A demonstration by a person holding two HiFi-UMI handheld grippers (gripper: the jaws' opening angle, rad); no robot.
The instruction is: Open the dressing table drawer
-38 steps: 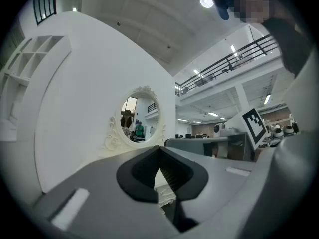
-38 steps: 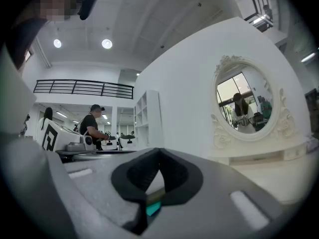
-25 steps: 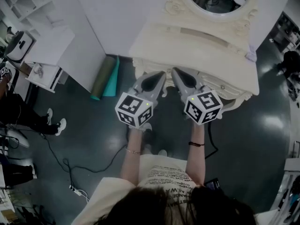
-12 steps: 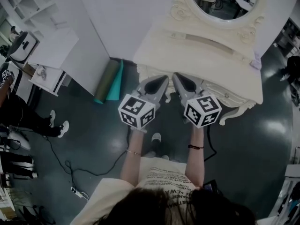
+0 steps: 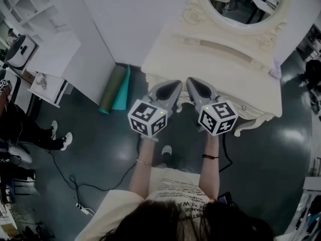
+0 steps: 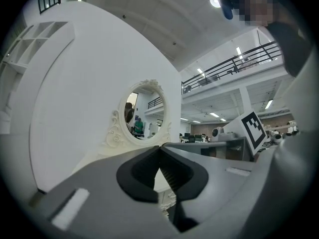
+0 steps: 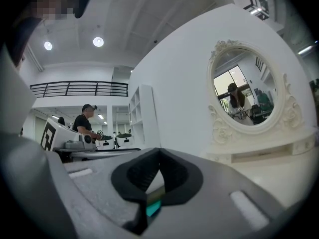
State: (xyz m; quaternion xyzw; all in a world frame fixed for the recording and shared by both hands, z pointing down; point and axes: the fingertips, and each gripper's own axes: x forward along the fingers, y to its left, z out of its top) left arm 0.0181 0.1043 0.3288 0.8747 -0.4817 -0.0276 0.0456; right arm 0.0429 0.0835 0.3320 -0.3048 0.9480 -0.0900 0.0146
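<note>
Meeting at their tips, the jaws of the left gripper (image 6: 160, 147) and the right gripper (image 7: 159, 151) stand closed on nothing. The dressing table (image 5: 220, 64) lies at twelve o'clock, with both tips near its front edge. Its drawer (image 5: 235, 103) sits unopened at the right gripper's three o'clock.

Dark glossy floor (image 5: 281, 154) crossed by a black cable (image 5: 61, 168), white partition wall (image 5: 135, 24) with rolled green and teal mats (image 5: 114, 88) at its foot, white shelf unit (image 5: 27, 6), round ceiling lights (image 7: 98, 42), railed balcony (image 7: 79, 88).
</note>
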